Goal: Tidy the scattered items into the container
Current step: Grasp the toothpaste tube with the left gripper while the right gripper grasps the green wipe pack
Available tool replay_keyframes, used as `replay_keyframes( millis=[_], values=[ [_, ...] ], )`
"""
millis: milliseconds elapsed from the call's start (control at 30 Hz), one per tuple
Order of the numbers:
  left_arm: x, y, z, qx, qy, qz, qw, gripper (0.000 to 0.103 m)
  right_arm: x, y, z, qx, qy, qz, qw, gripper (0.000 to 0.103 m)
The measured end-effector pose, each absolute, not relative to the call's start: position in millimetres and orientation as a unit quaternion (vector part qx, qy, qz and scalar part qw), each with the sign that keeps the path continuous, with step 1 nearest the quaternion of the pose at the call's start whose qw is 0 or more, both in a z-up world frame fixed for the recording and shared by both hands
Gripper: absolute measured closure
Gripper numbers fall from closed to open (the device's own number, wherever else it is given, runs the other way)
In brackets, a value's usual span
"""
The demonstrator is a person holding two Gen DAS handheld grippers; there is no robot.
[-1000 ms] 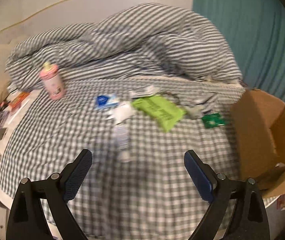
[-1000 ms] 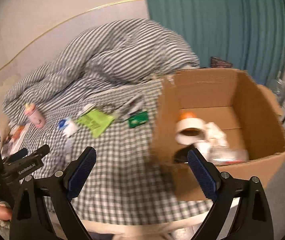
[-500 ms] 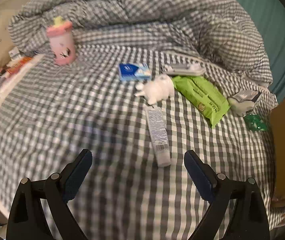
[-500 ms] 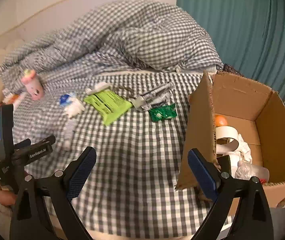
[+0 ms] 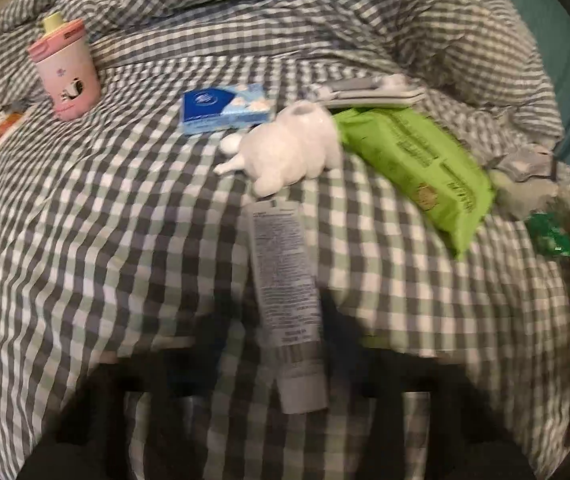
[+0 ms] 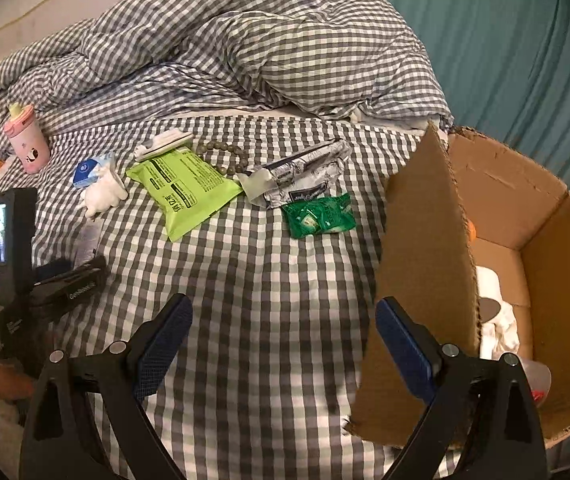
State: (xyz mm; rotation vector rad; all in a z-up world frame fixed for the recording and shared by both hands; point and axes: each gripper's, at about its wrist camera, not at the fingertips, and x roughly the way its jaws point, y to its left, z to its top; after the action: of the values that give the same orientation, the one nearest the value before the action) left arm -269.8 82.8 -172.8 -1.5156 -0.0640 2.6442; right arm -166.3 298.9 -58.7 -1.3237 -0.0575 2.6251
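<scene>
A grey tube [image 5: 285, 300] lies on the checked bed, cap end toward me, just ahead of my left gripper [image 5: 281, 376], whose fingers are a dark motion blur on either side of the cap. Beyond it lie a white figurine [image 5: 289, 152], a blue tissue pack [image 5: 225, 110], a green wipes pack [image 5: 417, 164] and a green sachet [image 5: 551, 236]. My right gripper [image 6: 285, 344] is open and empty above the bed, beside the cardboard box [image 6: 429, 280]. The right wrist view shows the left gripper [image 6: 65, 276] over the tube [image 6: 87, 240].
A pink cup [image 5: 65, 72] stands at the far left. A bead bracelet [image 6: 221, 156], a crumpled silver wrapper [image 6: 301, 180] and a white clip [image 6: 163, 144] lie near the wipes [image 6: 183, 188]. A bunched duvet [image 6: 245, 52] fills the back. The box holds tape and white items.
My left gripper has dropped forward and down toward the tube, which now looms large. My right gripper has swung left, away from the box's inside, toward the bed.
</scene>
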Motion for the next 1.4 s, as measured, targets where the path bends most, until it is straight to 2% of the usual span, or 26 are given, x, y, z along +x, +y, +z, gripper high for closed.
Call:
replay_keyframes(
  millis=[167,367,667,1000,1167,1400],
  values=[
    [-266,73,-166,-0.506,-0.009,0.862,0.033,0.075,-172,292,-57,-0.446,-0.019,0.891,0.089,0.01],
    [-258,40,-127,-0.481,-0.012,0.876,-0.002,0.075,-185,267,-46,-0.426,-0.027,0.904,0.022,0.01],
    [-260,6,-115,-0.47,-0.024,0.882,-0.021,0.074,-271,228,-55,-0.428,-0.026,0.899,-0.093,0.01],
    [-274,-17,-124,-0.474,-0.031,0.879,-0.044,0.074,-338,218,-105,-0.464,-0.092,0.876,-0.096,0.01],
    [-278,-19,-133,-0.483,-0.033,0.874,-0.042,0.074,-360,210,-131,-0.468,-0.15,0.869,-0.06,0.01],
    [-279,-21,-141,-0.493,-0.035,0.868,-0.047,0.074,-384,219,-166,-0.501,-0.157,0.85,-0.037,0.011]
  ],
)
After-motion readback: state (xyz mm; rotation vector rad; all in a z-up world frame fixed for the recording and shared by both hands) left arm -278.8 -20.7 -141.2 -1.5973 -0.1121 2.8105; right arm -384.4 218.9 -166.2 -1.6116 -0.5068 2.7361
